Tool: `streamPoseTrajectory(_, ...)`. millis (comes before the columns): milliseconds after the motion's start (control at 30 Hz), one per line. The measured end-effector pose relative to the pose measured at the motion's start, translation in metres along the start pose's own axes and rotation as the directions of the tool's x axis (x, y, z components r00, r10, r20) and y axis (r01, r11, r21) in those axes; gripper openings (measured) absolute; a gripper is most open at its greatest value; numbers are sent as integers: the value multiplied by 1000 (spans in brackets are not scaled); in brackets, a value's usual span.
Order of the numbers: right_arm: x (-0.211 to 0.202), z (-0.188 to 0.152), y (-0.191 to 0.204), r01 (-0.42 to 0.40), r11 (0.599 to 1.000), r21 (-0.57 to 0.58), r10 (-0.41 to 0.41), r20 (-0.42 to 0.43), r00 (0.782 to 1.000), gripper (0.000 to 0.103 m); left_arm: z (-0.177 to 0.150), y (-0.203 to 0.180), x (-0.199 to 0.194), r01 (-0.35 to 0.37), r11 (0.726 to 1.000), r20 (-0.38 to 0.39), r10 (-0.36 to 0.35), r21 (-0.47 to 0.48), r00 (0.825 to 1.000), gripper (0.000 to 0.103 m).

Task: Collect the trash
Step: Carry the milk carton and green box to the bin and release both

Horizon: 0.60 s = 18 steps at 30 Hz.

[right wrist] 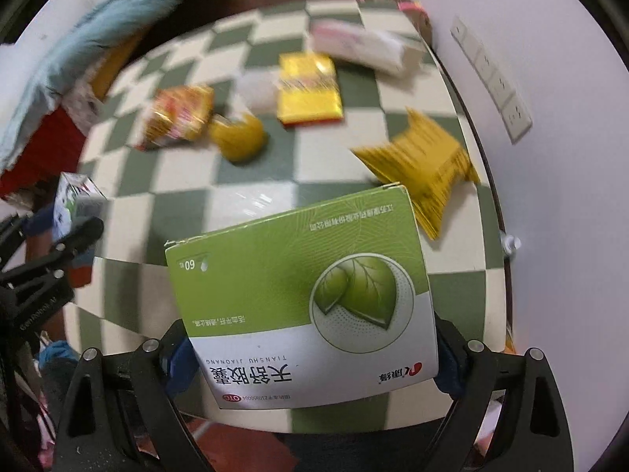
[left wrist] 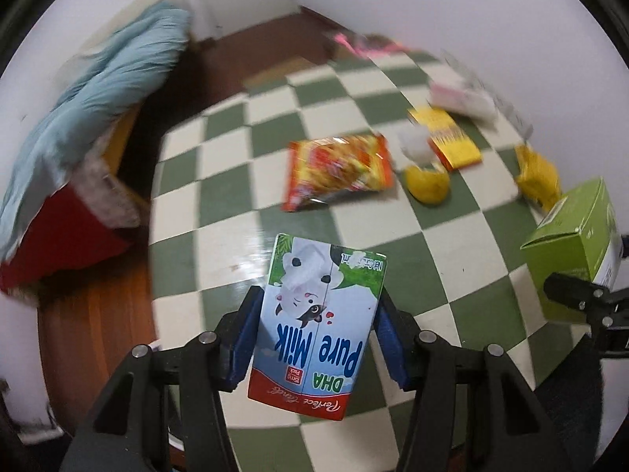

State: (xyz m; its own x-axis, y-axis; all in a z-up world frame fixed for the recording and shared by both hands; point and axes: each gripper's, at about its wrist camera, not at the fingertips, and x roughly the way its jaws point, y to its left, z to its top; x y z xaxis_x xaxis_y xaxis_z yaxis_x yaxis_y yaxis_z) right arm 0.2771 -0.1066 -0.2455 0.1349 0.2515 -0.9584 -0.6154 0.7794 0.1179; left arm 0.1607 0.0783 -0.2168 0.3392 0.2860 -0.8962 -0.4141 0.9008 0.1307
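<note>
Green-and-cream checkered table (left wrist: 220,212) carries wrappers at twelve o'clock. Left gripper (left wrist: 320,338) clamps a blue-white milk carton (left wrist: 318,326); right gripper (right wrist: 310,358) clamps a green leaf-printed medicine box (right wrist: 302,295). Only the right view shows wall sockets (right wrist: 495,78) at two o'clock.

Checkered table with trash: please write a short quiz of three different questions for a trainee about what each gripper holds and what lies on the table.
1. True or false: the left gripper has its jaws shut on the milk carton.
2. What does the right gripper hold? A) a noodle packet B) a green medicine box C) a lemon
3. Fill in: on the checkered table, the lemon lies to the ____ of the noodle packet in the left wrist view.

Key: 1 true; 2 B, the green medicine box; 3 right.
</note>
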Motion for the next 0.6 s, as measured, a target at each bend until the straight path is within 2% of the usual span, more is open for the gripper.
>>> streamPoseTrajectory(167,-38,5,46,-78,996,-40,81,89,993,94,0,53,-38,-17,993,81,27,-118,996,51)
streamPoseTrajectory(367,-71,13,127,-173,974,-148,192,124,974,94,-22,121,-86,-54,965,143,93,-256,985,51)
streamPoseTrajectory(500,-73,16,196,-243,941,-235,272,100,957,94,-45,181,-105,-41,923,144,104,-384,984,51)
streamPoseTrajectory(600,-61,15,249,-281,915,-291,309,57,949,94,-72,230,-104,-26,868,117,96,-497,989,51)
